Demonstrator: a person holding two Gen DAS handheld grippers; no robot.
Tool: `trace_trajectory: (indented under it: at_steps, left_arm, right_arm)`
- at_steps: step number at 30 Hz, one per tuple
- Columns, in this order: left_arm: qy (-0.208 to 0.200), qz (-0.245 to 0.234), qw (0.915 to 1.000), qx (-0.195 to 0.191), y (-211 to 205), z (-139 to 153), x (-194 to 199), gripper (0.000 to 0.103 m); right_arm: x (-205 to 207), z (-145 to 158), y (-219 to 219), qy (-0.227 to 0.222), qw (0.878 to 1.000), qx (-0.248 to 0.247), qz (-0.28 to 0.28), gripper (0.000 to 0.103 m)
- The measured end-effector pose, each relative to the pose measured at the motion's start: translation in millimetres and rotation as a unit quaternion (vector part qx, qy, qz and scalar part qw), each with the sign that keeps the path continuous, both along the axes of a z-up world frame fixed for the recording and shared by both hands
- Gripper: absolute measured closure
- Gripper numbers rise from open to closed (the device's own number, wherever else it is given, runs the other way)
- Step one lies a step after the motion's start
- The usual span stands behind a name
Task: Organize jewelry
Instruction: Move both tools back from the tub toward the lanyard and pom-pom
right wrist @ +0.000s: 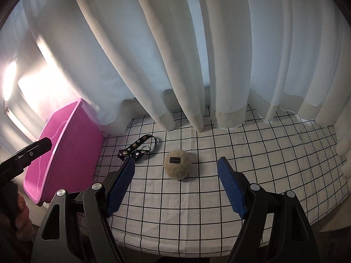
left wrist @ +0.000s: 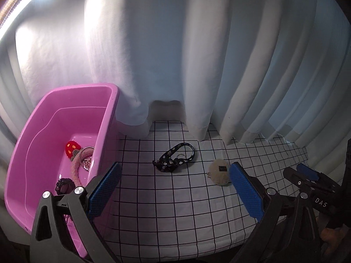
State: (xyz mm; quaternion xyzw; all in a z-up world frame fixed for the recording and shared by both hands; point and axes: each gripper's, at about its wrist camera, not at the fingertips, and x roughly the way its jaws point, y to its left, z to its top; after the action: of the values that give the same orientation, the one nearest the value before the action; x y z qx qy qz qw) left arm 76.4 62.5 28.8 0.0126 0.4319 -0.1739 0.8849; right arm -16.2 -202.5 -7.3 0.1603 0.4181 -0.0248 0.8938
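Pink plastic forms the tub point(left wrist: 65, 114) at the left of the counter point(left wrist: 175, 208), which is covered in a white cloth with a black grid. Inside the tub lie a red toothed hair clip point(left wrist: 72, 148), a fuzzy pink band point(left wrist: 76, 164), something silvery beside it and a dark scrunchie point(left wrist: 63, 185) nearer the camera. Out on the cloth, near the tub's right wall but apart from it, sits a black patterned strap point(left wrist: 175, 157) with a metal ring (its print is too small to read). Just to the right of that rests a round cream fluffy piece point(right wrist: 177, 164) with a small dark label, touching nothing else.

Both tongs are released and carry nothing. The left tongs point(left wrist: 173, 188) hang over the cloth with blue pads spread wide, the left finger point(left wrist: 105, 188) by the tub's near corner. The right tongs point(right wrist: 175, 184) point down at the fluffy piece, which shows in the gap between the blue pads, beyond the tips, with no contact. White curtains point(right wrist: 175, 54) hang behind, hems brushing the counter's far edge.
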Motion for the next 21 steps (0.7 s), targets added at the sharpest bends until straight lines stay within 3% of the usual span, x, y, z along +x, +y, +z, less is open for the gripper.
trace_trajectory:
  at_steps: [7, 15, 21]
  left_arm:
    - [0.047, 0.027, 0.9980, 0.032, -27.1, -51.3, -10.9, 0.006]
    - [0.103, 0.062, 0.9898, 0.076, -30.9, -114.5, -2.9, 0.006]
    - [0.103, 0.051, 0.9893, 0.090, -32.8, -144.7, 13.3, 0.006]
  right_arm:
    - [-7.2, -32.1, -10.9, 0.019, 0.999, 0.011, 0.035, 0.029]
    - [3.0, -76.6, -7.0, 0.041, 0.996, 0.027, 0.072, 0.029]
    - [23.6, -96.9, 2.2, 0.038, 0.997, 0.030, 0.064, 0.029]
